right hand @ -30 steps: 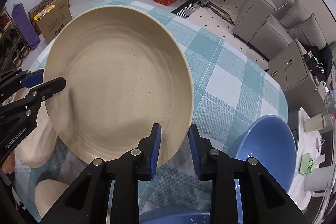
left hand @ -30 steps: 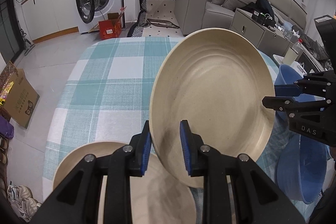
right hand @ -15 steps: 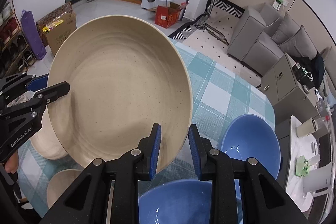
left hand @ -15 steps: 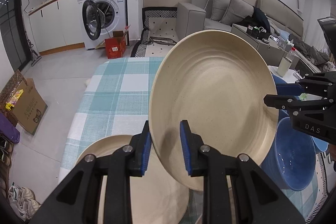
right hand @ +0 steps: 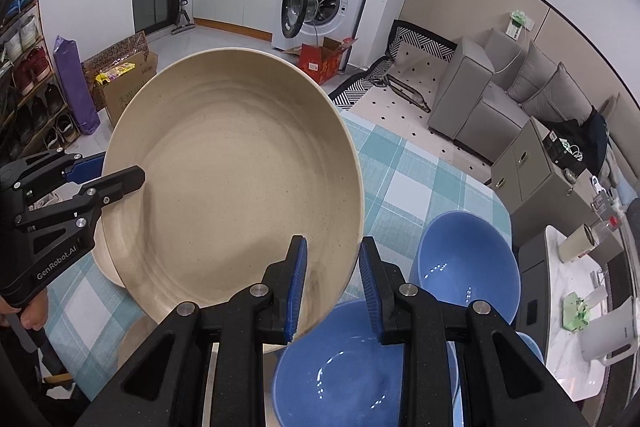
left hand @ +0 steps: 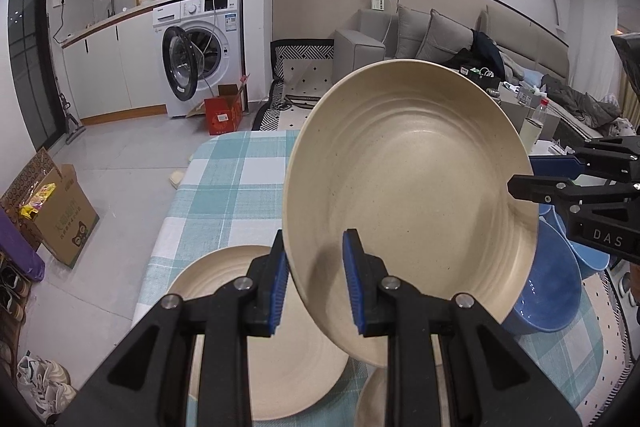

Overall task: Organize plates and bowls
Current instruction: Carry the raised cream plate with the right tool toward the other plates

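Both the left gripper [left hand: 314, 281] and the right gripper [right hand: 333, 289] pinch the rim of one beige plate [left hand: 408, 203], at its seven and three o'clock, tilted above the checked table [left hand: 236, 183]; it looks stiff, light, smooth-edged, likely breakable if it slips.

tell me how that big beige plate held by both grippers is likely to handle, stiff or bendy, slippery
Likely stiff: the beige plate keeps its round shape though the left gripper and right gripper pinch only its rim. Possibly slippery: the surface looks smooth with a faint sheen. It hangs tilted, so it could pivot if one grip loosens.
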